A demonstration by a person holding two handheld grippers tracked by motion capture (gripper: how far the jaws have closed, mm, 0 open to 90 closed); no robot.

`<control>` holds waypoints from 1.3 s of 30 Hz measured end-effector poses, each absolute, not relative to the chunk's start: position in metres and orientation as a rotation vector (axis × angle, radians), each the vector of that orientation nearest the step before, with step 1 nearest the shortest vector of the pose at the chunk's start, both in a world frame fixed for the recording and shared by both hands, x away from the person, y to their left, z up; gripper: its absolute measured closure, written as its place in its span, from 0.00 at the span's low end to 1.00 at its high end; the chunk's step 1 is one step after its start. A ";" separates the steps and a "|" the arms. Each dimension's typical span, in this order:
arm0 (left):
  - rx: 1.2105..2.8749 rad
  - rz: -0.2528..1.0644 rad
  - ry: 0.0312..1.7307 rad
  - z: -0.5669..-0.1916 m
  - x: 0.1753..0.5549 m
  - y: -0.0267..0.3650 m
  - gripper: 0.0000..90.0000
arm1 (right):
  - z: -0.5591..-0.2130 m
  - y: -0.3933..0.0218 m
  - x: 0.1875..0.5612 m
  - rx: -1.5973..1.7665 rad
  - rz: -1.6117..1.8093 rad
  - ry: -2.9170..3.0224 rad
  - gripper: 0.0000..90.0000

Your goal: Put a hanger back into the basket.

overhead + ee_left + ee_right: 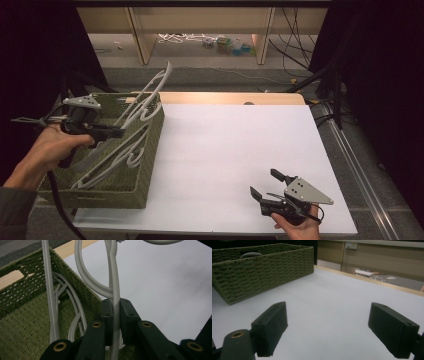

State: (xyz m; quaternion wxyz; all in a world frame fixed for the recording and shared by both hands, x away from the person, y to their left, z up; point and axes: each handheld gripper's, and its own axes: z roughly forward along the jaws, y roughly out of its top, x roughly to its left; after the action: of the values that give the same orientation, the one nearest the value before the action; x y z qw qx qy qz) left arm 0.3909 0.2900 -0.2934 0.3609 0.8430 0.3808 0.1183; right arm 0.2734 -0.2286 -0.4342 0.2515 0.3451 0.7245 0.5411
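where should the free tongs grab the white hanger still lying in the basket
Take the lying hanger on its long straight bar, coming down from above. It rests flat on the floor of the green basket, whose walls block the sides. The right tongs are open over the table.

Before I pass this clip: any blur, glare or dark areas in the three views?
High view: surroundings black, table evenly lit, no glare. Left gripper view: hanger and left gripper slightly soft. Right gripper view: right gripper near and soft, basket sharper.

The basket (pixel 145 165) sits on the table (pixel 235 150) at its left edge, with hangers (pixel 120 157) inside it and one hanger (pixel 150 95) sticking out above its far rim
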 end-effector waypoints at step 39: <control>2.275 0.298 1.039 -0.350 0.372 0.351 0.91 | -0.437 -0.227 0.277 0.947 1.486 1.972 0.18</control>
State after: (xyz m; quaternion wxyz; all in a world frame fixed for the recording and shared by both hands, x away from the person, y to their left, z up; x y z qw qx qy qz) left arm 0.3716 0.3505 -0.3497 0.3062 0.8598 0.3928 0.1128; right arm 0.2765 -0.2272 -0.4373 0.2459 0.3472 0.7227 0.5446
